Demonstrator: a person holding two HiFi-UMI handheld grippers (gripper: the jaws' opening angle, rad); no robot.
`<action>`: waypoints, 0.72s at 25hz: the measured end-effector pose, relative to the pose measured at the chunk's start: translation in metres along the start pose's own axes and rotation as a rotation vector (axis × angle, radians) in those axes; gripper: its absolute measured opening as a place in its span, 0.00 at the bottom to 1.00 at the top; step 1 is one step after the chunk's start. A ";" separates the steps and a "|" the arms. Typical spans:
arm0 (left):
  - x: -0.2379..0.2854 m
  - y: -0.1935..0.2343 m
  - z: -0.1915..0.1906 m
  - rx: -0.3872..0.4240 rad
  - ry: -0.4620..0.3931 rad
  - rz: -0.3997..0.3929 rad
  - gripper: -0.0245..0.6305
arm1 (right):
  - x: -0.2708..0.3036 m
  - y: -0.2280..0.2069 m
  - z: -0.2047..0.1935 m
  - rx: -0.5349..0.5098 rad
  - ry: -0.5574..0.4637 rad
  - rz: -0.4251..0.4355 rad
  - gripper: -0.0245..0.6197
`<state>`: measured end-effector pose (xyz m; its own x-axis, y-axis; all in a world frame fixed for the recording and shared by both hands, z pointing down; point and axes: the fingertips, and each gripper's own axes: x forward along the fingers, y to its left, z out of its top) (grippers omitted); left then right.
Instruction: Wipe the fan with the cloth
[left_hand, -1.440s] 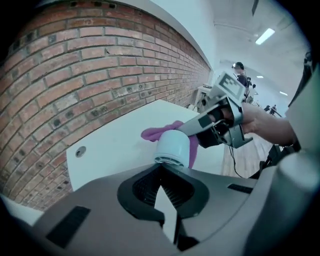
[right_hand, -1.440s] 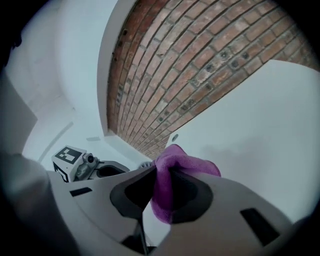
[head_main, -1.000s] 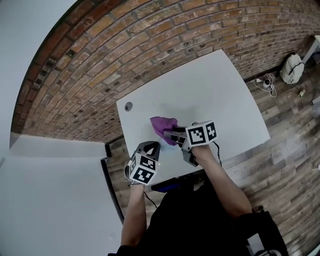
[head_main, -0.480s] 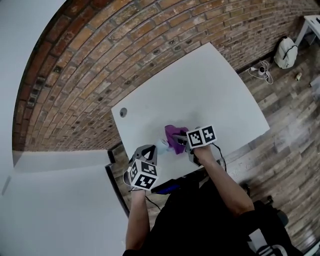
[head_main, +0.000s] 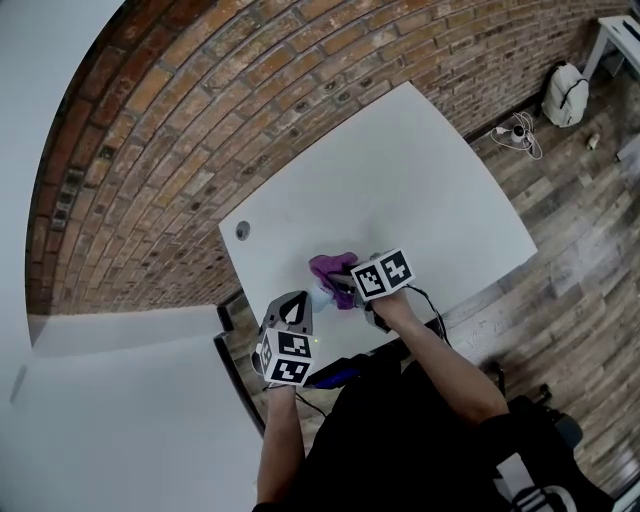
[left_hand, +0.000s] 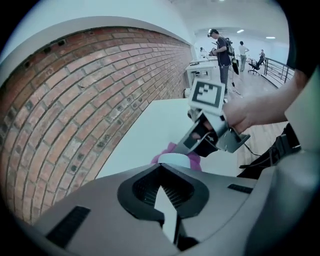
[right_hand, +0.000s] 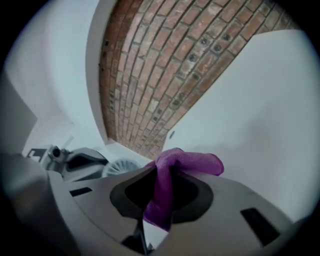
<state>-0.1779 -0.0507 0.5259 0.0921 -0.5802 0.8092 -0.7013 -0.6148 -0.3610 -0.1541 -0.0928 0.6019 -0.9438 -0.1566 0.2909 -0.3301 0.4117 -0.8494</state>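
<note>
The right gripper (right_hand: 160, 186) is clamped on the purple cloth (right_hand: 192, 162), leaving a fold free for wiping. The left gripper (left_hand: 162, 176), jaws fully closed, points at the small white fan (left_hand: 174, 160) just beyond its tips at the table (head_main: 420, 180) edge, probably to steady it.

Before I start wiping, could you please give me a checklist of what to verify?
1. Grip on cloth by right gripper: ok.
2. Face of fan exposed toward cloth: ok.
3. Contact between cloth and fan: cannot tell.
4. Jaws of left gripper shut: ok.
5. Hold of left gripper on fan: cannot tell.
</note>
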 end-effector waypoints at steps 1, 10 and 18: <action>0.000 0.000 0.001 -0.005 -0.010 0.006 0.04 | 0.001 -0.018 -0.009 0.021 0.018 -0.042 0.14; -0.005 0.003 -0.007 -0.046 -0.054 0.055 0.04 | -0.018 0.006 -0.008 0.244 -0.034 0.119 0.14; -0.003 0.003 0.000 -0.094 -0.112 0.059 0.04 | 0.009 -0.035 -0.041 0.025 0.072 -0.120 0.14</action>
<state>-0.1802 -0.0515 0.5225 0.1229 -0.6730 0.7294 -0.7707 -0.5277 -0.3571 -0.1513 -0.0717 0.6523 -0.8964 -0.1381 0.4213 -0.4412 0.3713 -0.8170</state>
